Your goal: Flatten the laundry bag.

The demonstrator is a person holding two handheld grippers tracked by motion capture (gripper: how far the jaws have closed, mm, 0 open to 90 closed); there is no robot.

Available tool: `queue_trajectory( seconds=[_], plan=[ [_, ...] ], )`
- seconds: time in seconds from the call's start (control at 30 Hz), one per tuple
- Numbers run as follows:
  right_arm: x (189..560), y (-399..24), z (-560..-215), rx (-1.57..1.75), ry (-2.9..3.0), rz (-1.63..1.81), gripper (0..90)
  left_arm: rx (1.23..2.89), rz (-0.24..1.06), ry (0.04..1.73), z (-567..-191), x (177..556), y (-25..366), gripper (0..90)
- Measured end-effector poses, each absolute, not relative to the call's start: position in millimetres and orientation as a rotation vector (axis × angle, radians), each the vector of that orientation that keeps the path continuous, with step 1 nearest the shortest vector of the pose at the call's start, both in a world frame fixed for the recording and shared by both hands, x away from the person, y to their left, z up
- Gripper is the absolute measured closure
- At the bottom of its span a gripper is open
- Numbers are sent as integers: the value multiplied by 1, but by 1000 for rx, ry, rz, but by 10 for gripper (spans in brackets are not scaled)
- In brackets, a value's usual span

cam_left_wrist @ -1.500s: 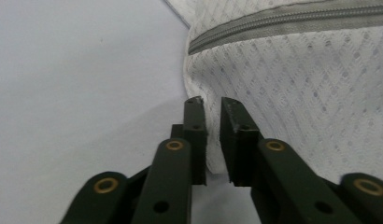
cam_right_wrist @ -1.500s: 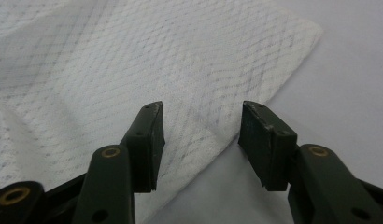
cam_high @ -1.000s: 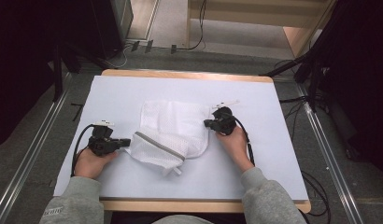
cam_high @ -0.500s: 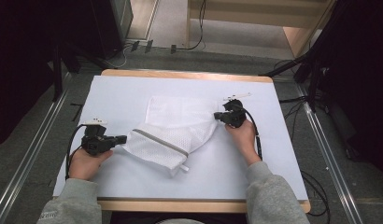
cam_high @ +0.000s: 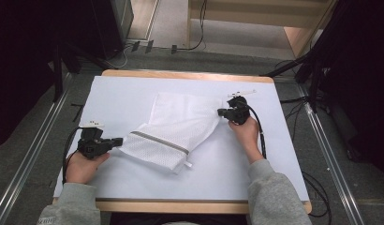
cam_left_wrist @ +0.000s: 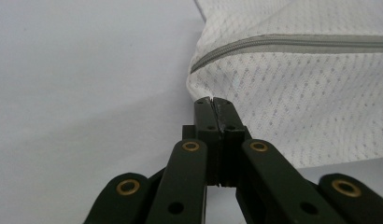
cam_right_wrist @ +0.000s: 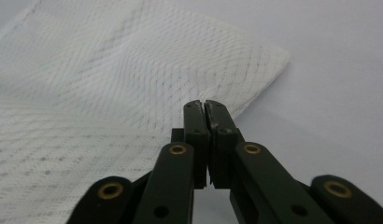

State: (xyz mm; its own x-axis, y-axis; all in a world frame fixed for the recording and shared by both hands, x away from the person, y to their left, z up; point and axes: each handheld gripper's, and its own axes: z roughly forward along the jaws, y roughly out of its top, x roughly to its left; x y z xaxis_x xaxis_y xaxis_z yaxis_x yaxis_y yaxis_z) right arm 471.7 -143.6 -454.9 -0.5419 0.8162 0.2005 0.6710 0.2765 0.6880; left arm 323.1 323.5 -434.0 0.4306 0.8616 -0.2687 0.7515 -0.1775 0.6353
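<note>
Since the earlier frames the white mesh bag (cam_high: pixel 173 127) has been drawn out from a bunched heap into a long diagonal across the table (cam_high: pixel 134 89), and both hands have moved apart. The left gripper (cam_high: pixel 116 141), held level and pointing right, is clamped on the bag's near-left corner beside the grey zipper (cam_left_wrist: pixel 292 44). The right gripper (cam_high: pixel 221 112), pointing left, is closed on the far-right edge.
</note>
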Motion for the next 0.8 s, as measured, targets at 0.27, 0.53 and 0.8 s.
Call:
queue_trajectory(
  seconds=[0.27,0.53,0.8],
  plan=[
    [459,-144,-439,1353,2331,1192,694,1974,176,1378,-435,320,329,900],
    [418,-150,-428,1265,2356,1225,670,2011,141,1337,-430,303,322,900],
    [396,-158,-429,1252,2395,1247,670,2026,101,1323,-431,287,325,899]
  ],
)
